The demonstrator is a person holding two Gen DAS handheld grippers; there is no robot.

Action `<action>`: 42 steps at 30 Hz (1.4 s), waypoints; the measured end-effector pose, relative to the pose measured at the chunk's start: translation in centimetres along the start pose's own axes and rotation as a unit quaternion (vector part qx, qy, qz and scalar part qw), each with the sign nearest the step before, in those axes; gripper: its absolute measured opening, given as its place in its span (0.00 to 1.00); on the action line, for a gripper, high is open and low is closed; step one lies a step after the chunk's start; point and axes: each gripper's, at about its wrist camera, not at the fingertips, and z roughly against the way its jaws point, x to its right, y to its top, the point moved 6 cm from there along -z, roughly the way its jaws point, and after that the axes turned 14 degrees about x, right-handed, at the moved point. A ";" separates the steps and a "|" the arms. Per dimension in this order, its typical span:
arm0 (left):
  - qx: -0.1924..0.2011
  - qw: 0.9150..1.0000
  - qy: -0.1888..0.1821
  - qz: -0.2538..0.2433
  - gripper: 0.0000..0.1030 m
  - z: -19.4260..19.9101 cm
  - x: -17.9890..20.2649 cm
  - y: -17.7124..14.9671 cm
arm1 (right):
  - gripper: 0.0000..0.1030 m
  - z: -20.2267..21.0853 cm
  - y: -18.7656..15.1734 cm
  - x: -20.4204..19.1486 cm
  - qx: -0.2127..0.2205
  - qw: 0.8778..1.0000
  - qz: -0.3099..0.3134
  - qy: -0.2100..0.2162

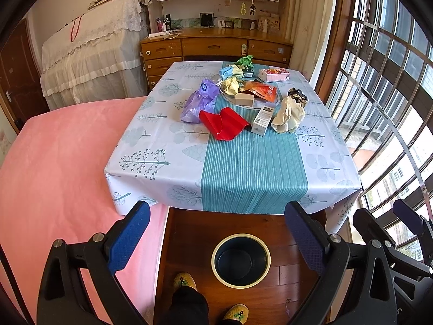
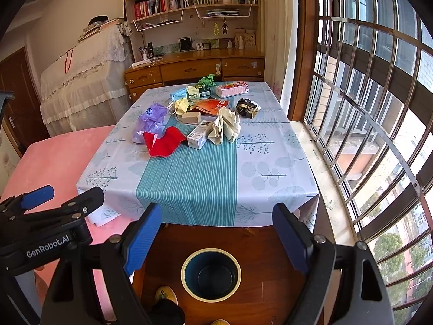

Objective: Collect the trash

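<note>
You're basically at square one: the bin (image 1: 240, 260) down between your left gripper (image 1: 216, 241) fingers looks empty, and all the trash (image 1: 243, 100) sits well ahead on the table (image 1: 151, 168). Both the left and right gripper (image 2: 216, 241) are spread wide, holding nothing.

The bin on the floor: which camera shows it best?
The right wrist view: the bin sits whole and central between the open fingers. The left wrist view also shows the whole bin, slightly smaller.
</note>
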 end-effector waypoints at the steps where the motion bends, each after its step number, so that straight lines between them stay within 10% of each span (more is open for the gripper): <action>1: 0.000 1.000 0.001 -0.001 0.95 0.0 0.1 0.0 | 0.82 0.0 0.0 0.0 0.000 1.000 0.001 0.000; 42: 0.006 0.999 0.050 -0.003 0.95 -0.2 0.0 1.8 | 0.82 -1.7 2.2 0.5 0.023 0.999 0.017 0.037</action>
